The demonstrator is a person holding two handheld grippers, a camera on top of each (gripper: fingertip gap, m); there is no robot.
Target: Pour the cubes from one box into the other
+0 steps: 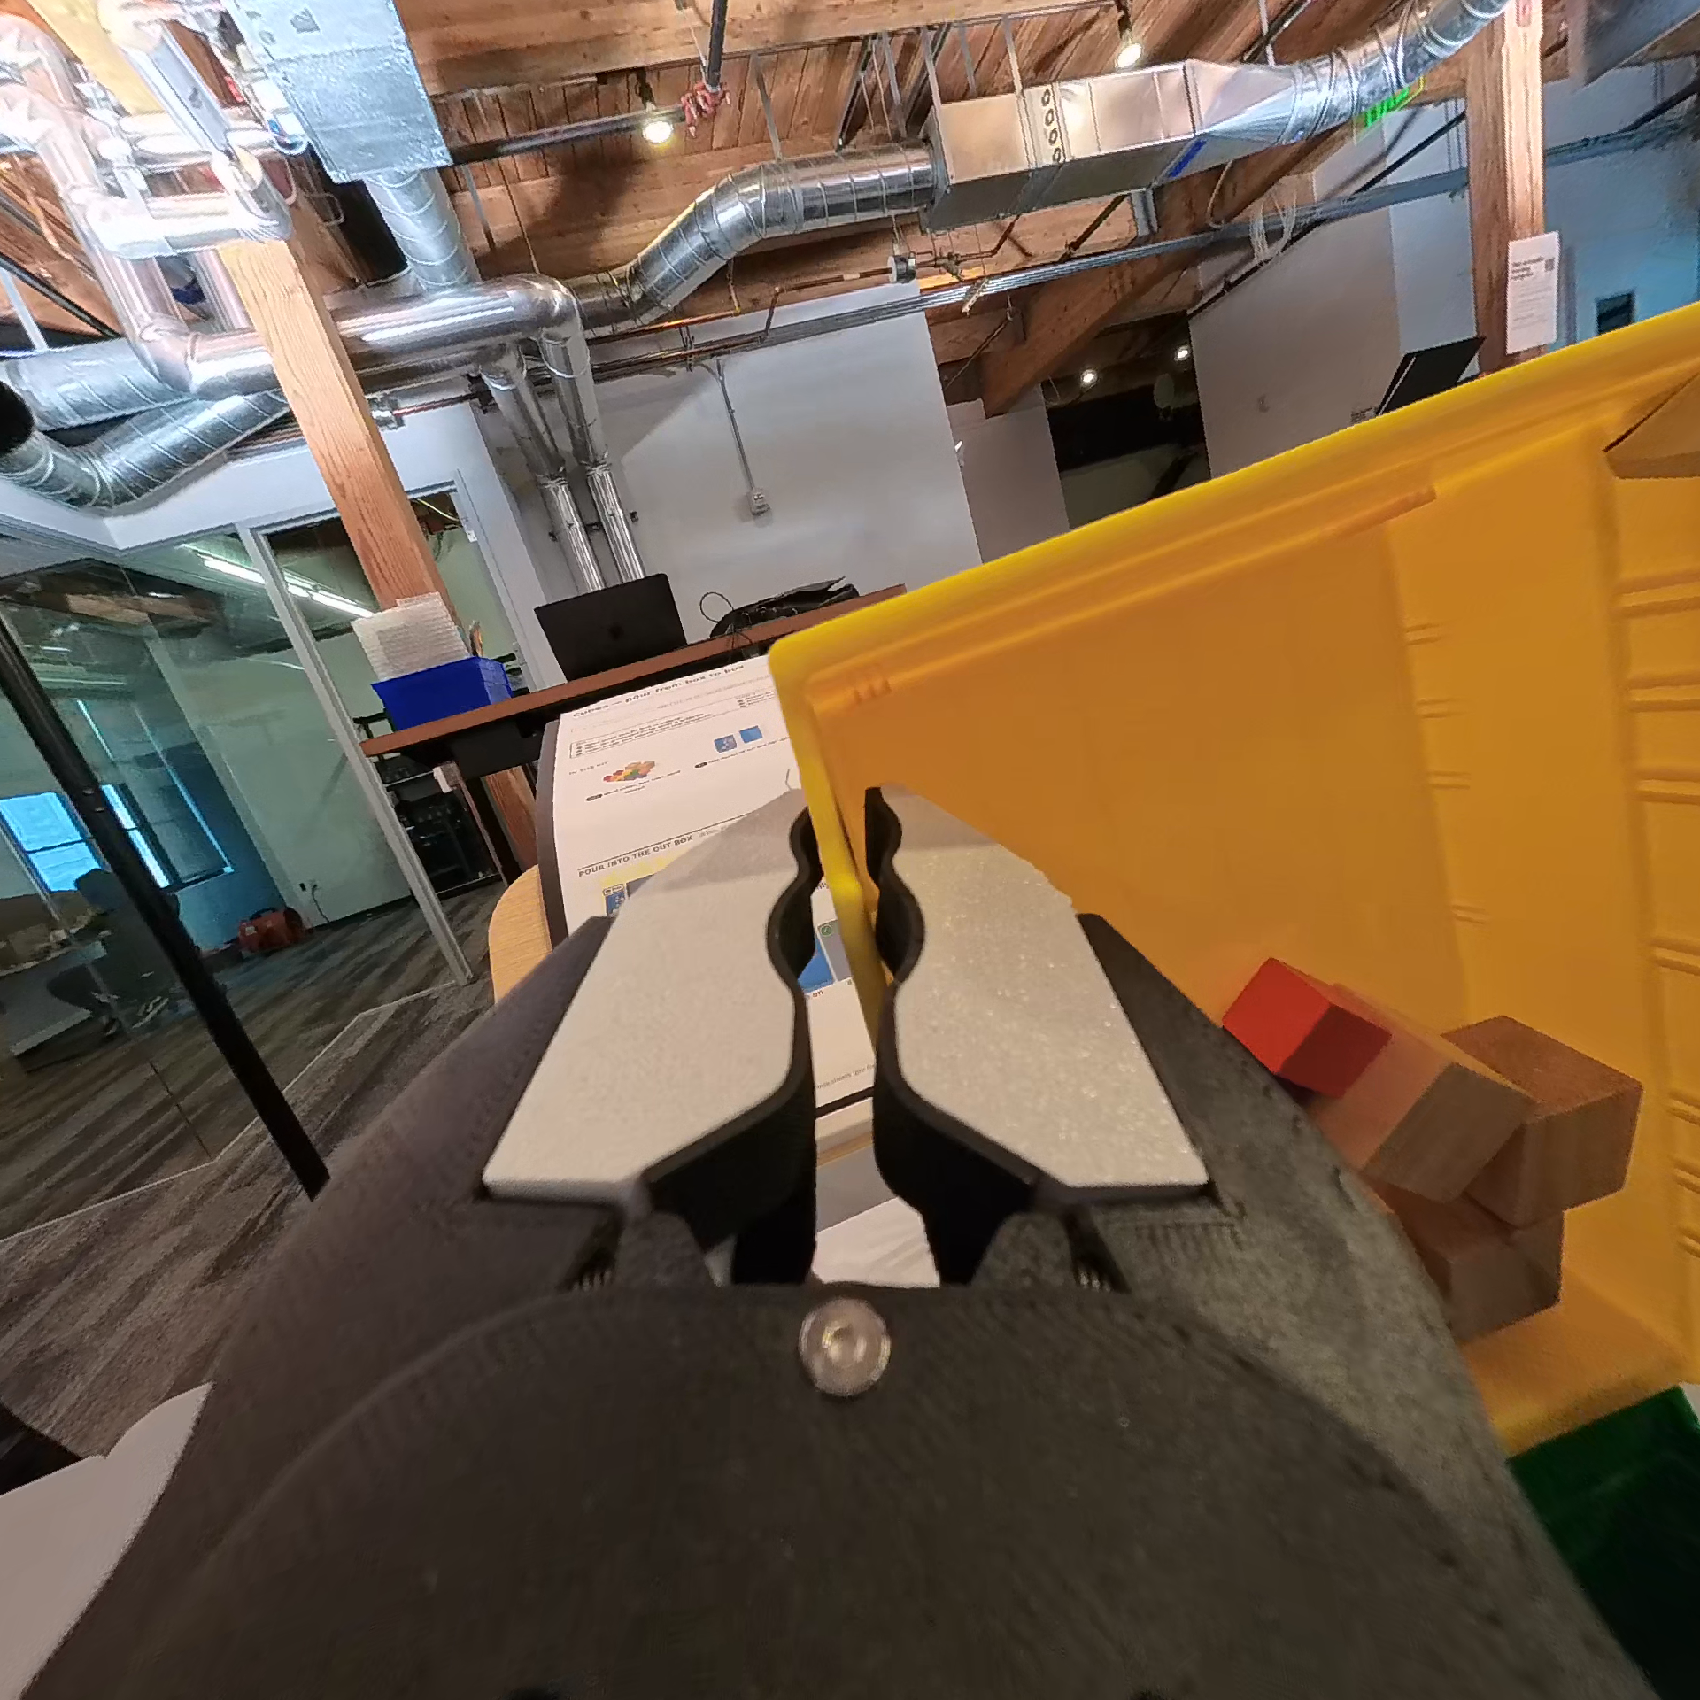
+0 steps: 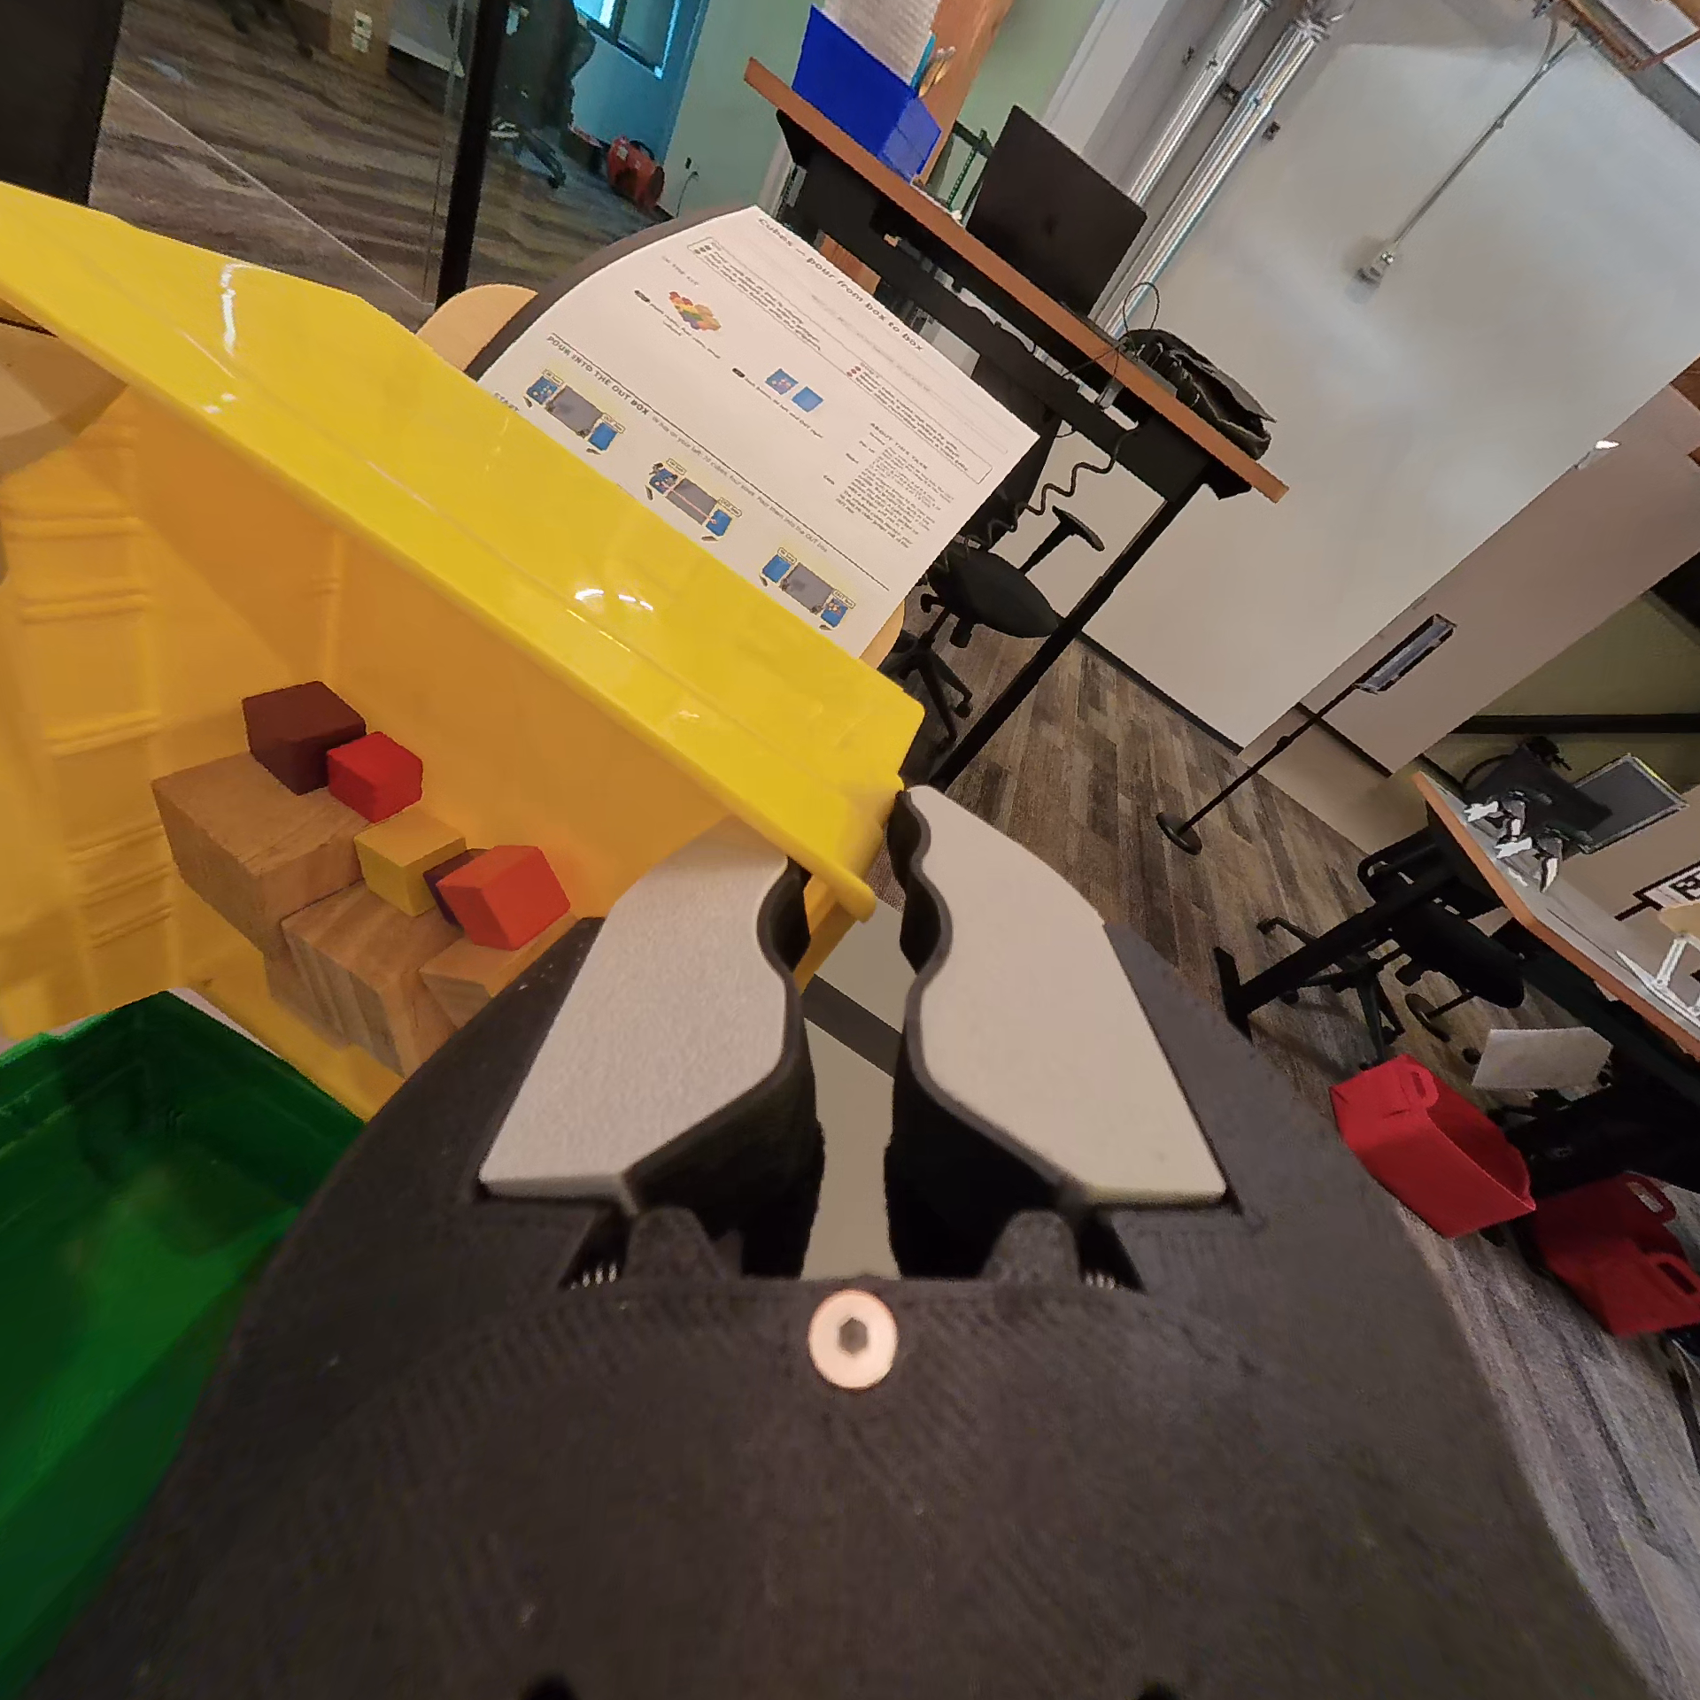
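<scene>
A yellow plastic box is lifted and tipped on its side. My left gripper is shut on its left rim. My right gripper is shut on its right rim, seen in the right wrist view. Inside the box, cubes lie piled against the low wall: a red cube and wooden cubes in the left wrist view; a maroon cube, red cubes, a yellow cube and wooden cubes in the right wrist view. A green box sits below the yellow box's open mouth.
A printed instruction sheet stands behind the boxes on a chair back. A desk with a laptop and a blue bin is farther back. Red containers and office chairs are on the floor at right. A glass wall is at left.
</scene>
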